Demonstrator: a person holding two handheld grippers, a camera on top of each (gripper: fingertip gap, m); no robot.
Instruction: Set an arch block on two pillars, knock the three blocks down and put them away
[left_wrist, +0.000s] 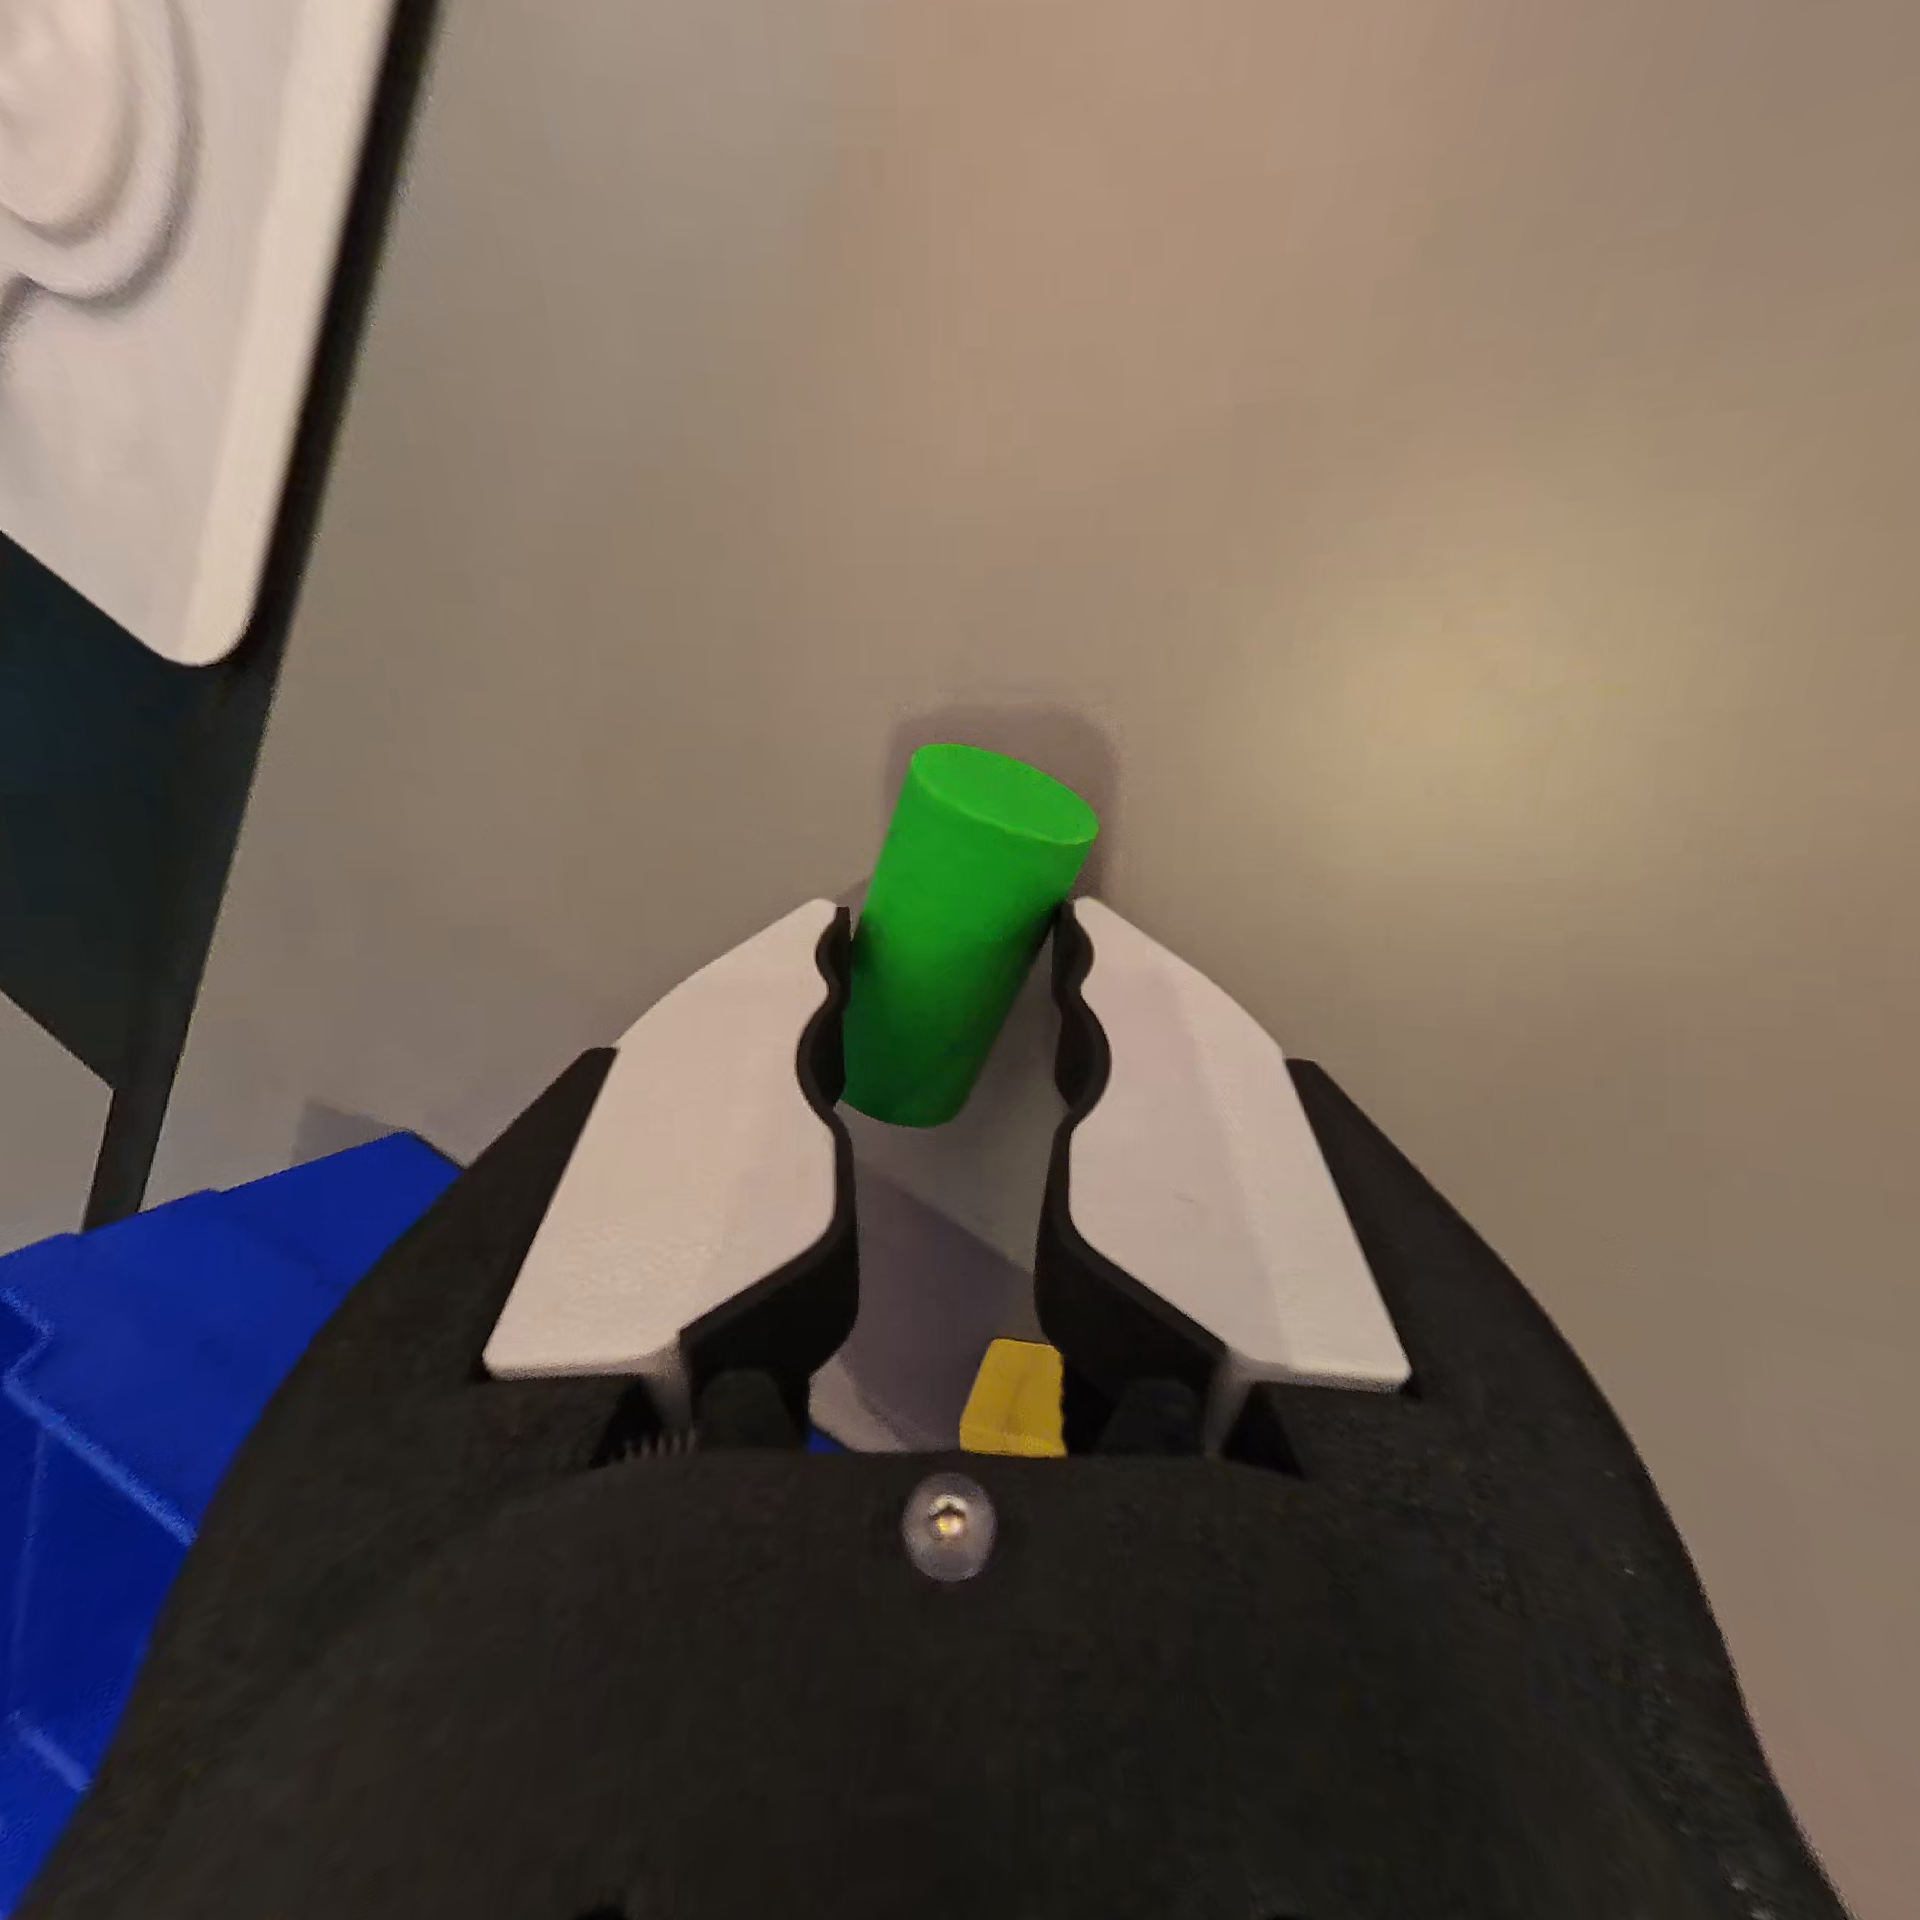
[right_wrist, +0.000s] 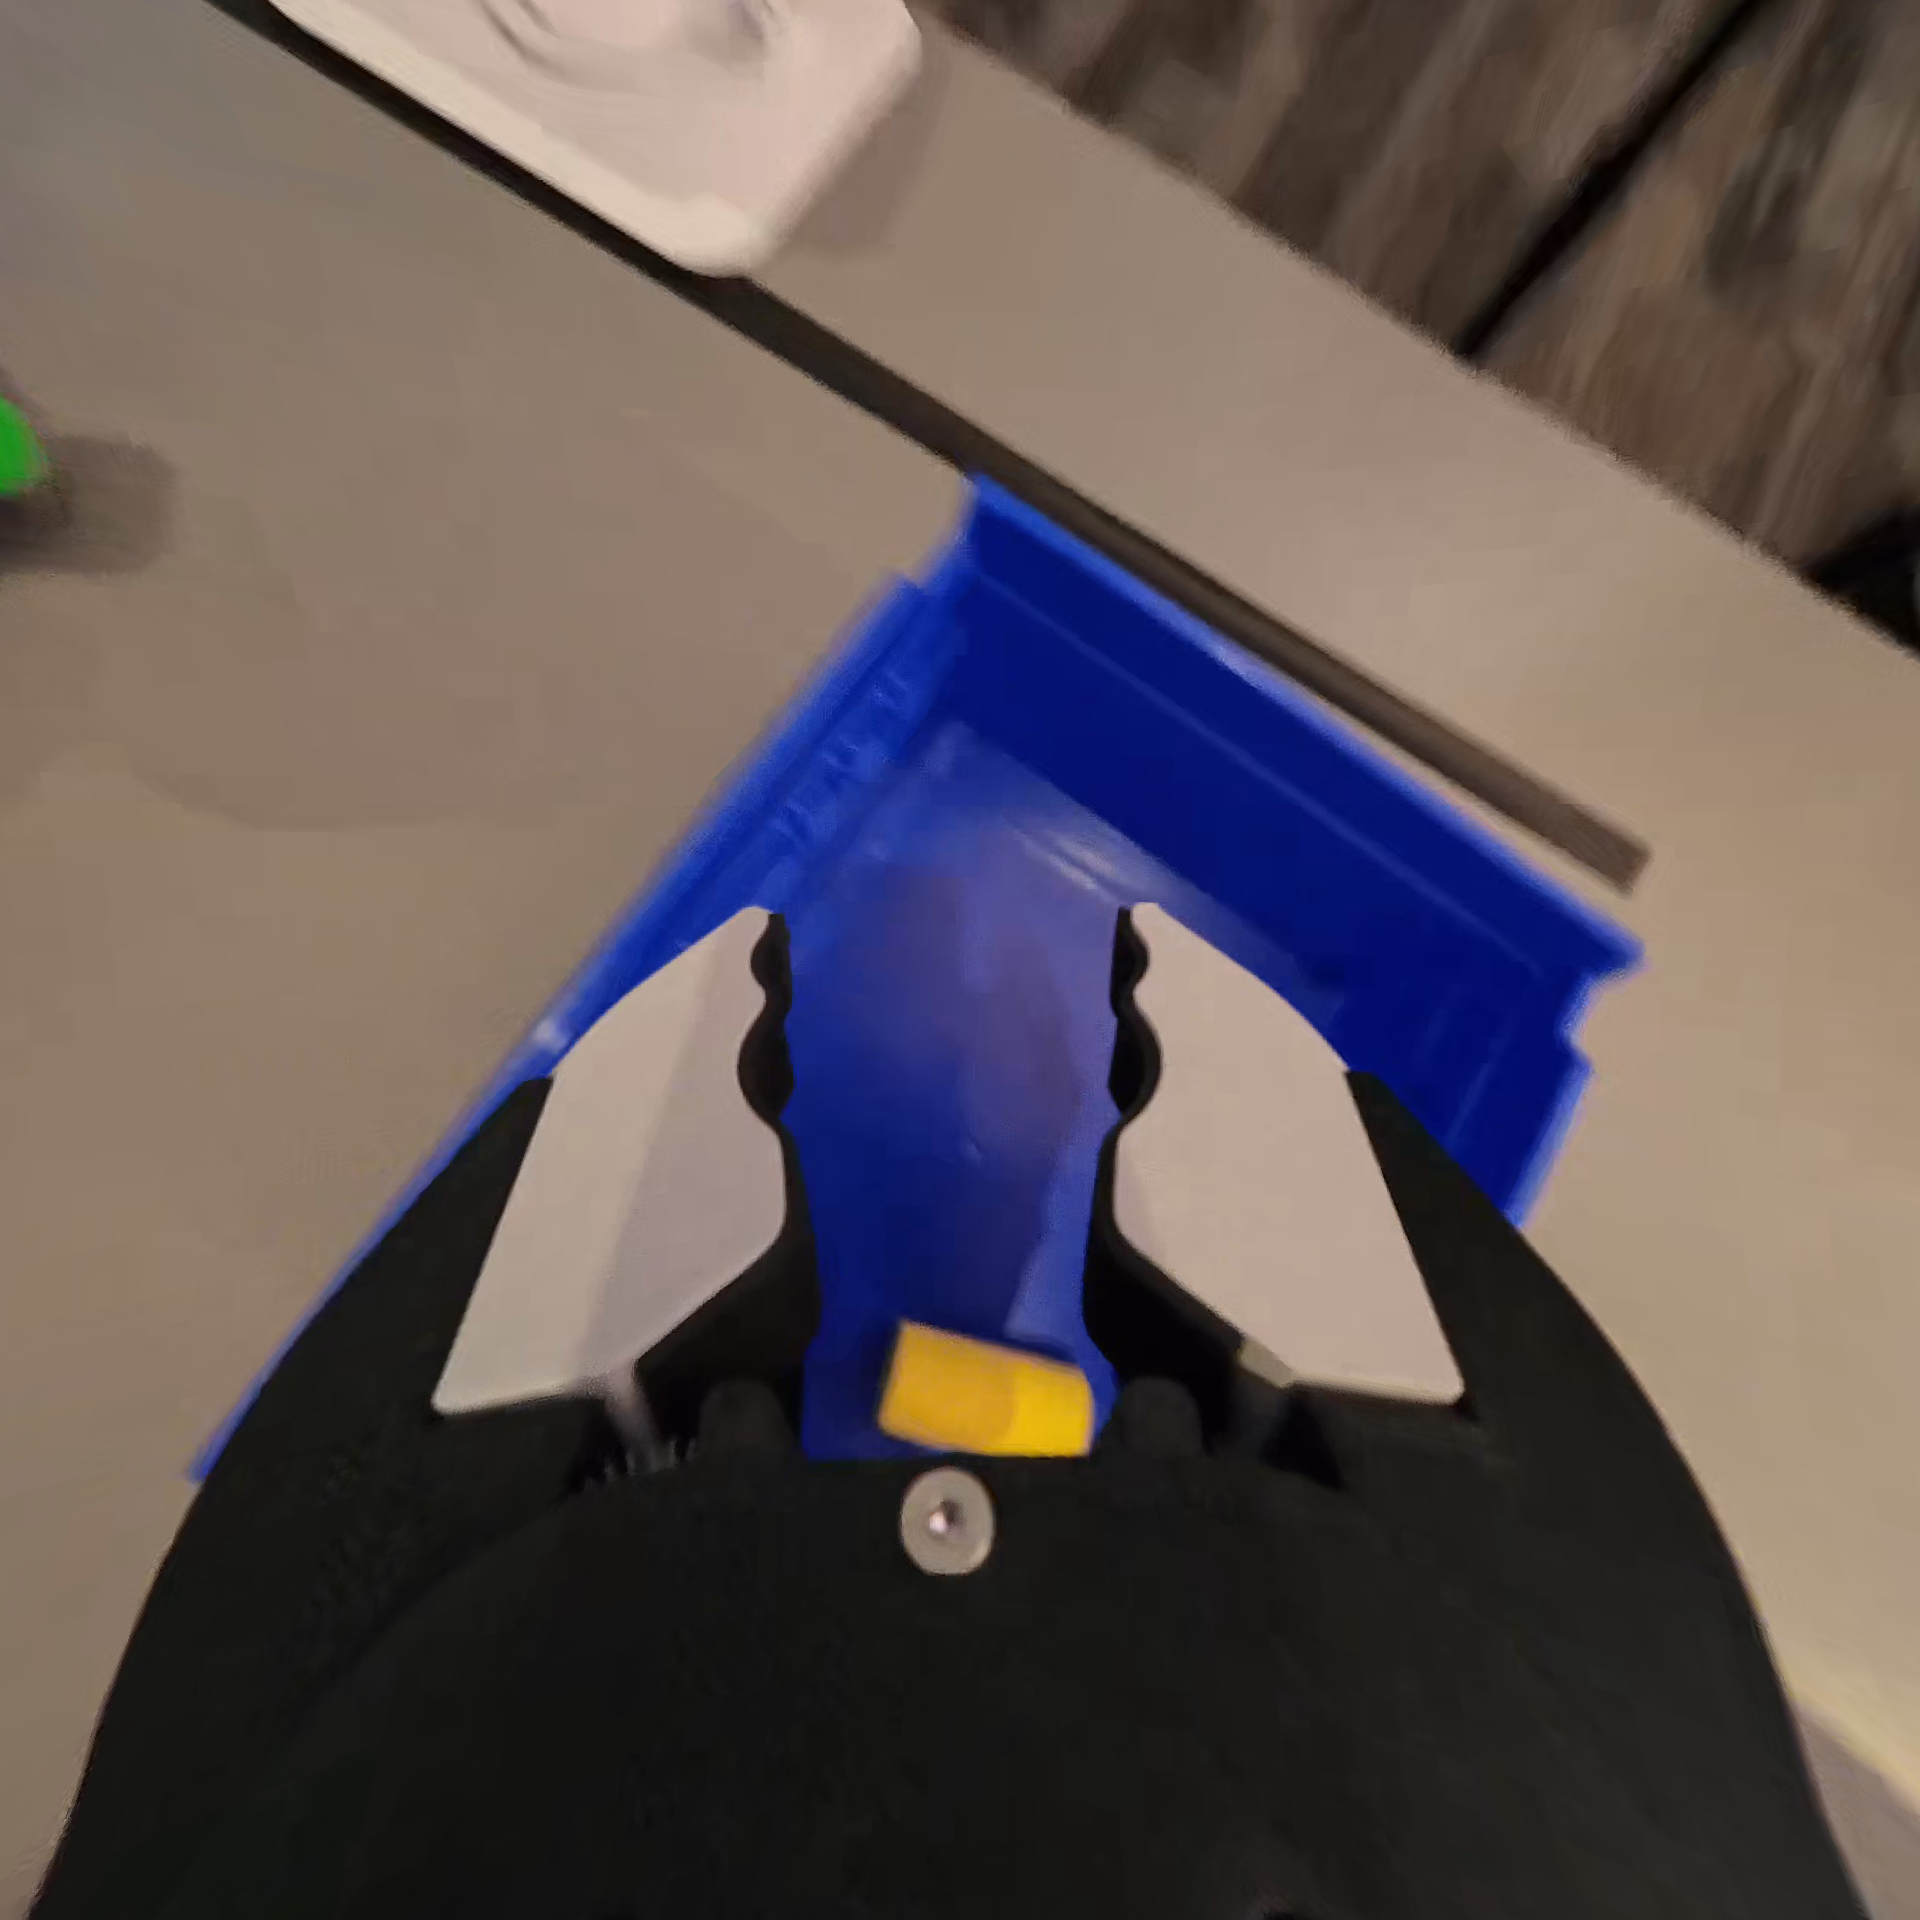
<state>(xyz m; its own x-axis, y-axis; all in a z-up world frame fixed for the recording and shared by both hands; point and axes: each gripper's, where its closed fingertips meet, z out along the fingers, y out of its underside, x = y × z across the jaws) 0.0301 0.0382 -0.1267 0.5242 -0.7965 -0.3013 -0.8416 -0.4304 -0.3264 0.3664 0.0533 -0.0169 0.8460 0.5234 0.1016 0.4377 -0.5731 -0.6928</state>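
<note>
Left tongs (left_wrist: 951, 914) clamp a green cylinder block (left_wrist: 961, 935) between their fingertips; the black pads (left_wrist: 831, 997) touch it on both sides. The cylinder is tilted, top end leaning up and right, lower end inside the gap between the fingers, held above the grey worktop (left_wrist: 1351, 520) with its shadow just behind. Blue bin (left_wrist: 156, 1455) shows at lower left, beside the tongs' body. A yellow block (left_wrist: 1013, 1397) peeks through at the base of the gap, partly hidden.

Right tongs (right_wrist: 951, 920) are spread apart, nothing between them, hovering over the blue bin (right_wrist: 1195, 748). View is motion-blurred. A yellow block (right_wrist: 982, 1392) lies on the bin floor, seen low in the gap near the tongs' base, not touching the fingers. The green cylinder block (right_wrist: 16, 457) is a sliver at the far left edge, well apart from the bin. A white moulded tray (right_wrist: 644, 114) sits at the top, beyond a black edge strip (right_wrist: 935, 416).
</note>
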